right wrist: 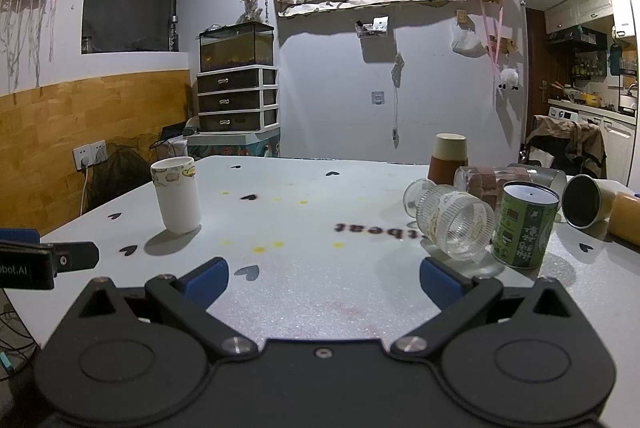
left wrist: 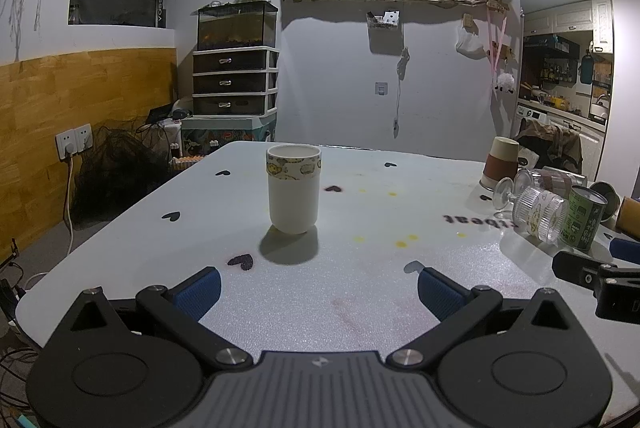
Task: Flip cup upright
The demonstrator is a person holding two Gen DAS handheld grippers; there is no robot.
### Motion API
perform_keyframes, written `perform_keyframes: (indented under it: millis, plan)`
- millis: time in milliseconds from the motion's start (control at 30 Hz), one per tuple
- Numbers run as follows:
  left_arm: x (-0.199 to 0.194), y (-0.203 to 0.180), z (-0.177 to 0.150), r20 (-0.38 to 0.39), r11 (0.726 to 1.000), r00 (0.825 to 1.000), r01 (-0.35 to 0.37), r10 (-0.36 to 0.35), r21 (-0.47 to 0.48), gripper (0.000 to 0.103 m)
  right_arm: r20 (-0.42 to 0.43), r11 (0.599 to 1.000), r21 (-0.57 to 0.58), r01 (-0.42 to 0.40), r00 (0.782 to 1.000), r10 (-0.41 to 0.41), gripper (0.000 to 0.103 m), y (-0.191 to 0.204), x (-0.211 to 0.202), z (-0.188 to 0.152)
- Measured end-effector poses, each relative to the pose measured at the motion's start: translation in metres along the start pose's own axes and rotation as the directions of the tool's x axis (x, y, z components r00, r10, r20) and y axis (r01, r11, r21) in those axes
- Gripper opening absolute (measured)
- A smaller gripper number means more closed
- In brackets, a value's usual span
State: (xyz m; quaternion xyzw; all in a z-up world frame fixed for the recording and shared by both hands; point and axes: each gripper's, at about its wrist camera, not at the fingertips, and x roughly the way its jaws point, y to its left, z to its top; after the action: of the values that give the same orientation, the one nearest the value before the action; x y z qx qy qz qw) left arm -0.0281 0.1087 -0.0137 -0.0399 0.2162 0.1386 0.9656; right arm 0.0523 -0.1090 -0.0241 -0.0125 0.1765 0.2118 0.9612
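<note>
A white cup (left wrist: pixel 294 188) with a patterned band at the rim stands upright, mouth up, on the white table (left wrist: pixel 360 292). It also shows in the right wrist view (right wrist: pixel 177 194) at the left. My left gripper (left wrist: pixel 318 288) is open and empty, a little short of the cup. My right gripper (right wrist: pixel 324 278) is open and empty over bare table. At the right lie a ribbed clear glass (right wrist: pixel 454 224) on its side, a second glass (right wrist: pixel 496 180) on its side, and a dark-lined cup (right wrist: pixel 588 200) on its side.
A green can (right wrist: pixel 524 224) stands upside down beside the ribbed glass. A brown and beige cup (right wrist: pixel 449 158) stands upside down behind. An orange cylinder (right wrist: pixel 624 218) lies at the far right. The left gripper's tip shows in the right wrist view (right wrist: pixel 48 260). The table edge is near on the left.
</note>
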Motion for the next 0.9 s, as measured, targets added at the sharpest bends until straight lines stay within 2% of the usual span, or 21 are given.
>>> perform_keyframes:
  millis: [900]
  plan:
    - [-0.0019,-0.0002,0.0035,0.007,1.0,1.0,0.0,0.0,0.006,0.103,0.006,1.0,-0.004,0.001,1.0,-0.001,0.103,-0.0042,-0.004,0.0043]
